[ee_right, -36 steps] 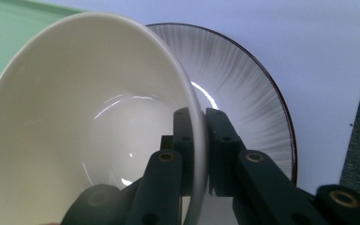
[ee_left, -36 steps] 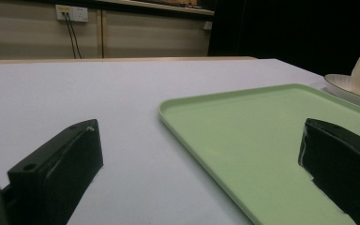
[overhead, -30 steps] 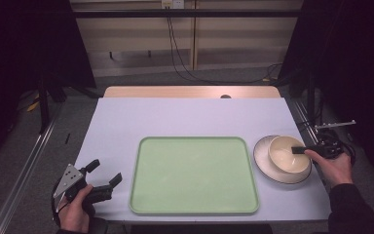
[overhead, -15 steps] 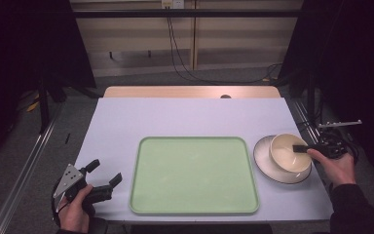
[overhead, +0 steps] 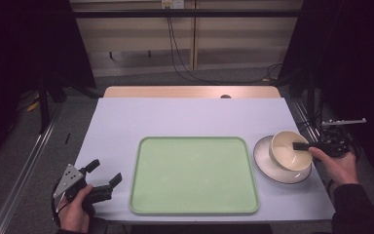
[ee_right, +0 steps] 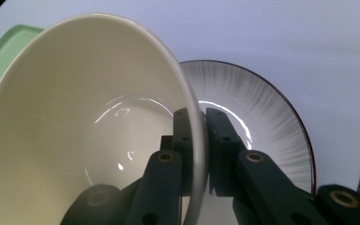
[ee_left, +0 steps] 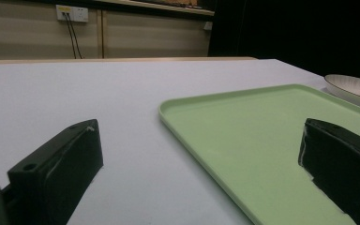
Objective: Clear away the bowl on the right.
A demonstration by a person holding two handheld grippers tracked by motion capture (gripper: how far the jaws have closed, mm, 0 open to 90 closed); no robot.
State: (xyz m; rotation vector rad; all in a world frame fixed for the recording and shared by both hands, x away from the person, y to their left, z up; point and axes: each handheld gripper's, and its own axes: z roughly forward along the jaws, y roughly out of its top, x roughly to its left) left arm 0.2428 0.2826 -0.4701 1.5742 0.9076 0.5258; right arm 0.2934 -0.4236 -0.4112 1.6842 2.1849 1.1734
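Observation:
A cream bowl (overhead: 288, 148) hangs tilted just above a white plate (overhead: 277, 173) with a dark rim at the table's right. My right gripper (overhead: 302, 146) is shut on the bowl's rim, one jaw inside and one outside; the right gripper view shows the bowl (ee_right: 89, 126) pinched between the pads over the plate (ee_right: 267, 126). A light green tray (overhead: 194, 174) lies in the middle of the table. My left gripper (overhead: 104, 176) rests at the front left corner, open, with nothing between its jaws. In the left gripper view the tray (ee_left: 262, 131) lies just ahead of them.
The lilac table cover (overhead: 190, 117) runs bare behind the tray to a wooden strip (overhead: 190, 91) at the far edge. Cables hang along the wall behind. The plate sits close to the table's right edge.
The bowl has risen off the plate and tilted, with the right gripper shut on its rim and moving slightly up. The left gripper has stayed where it was.

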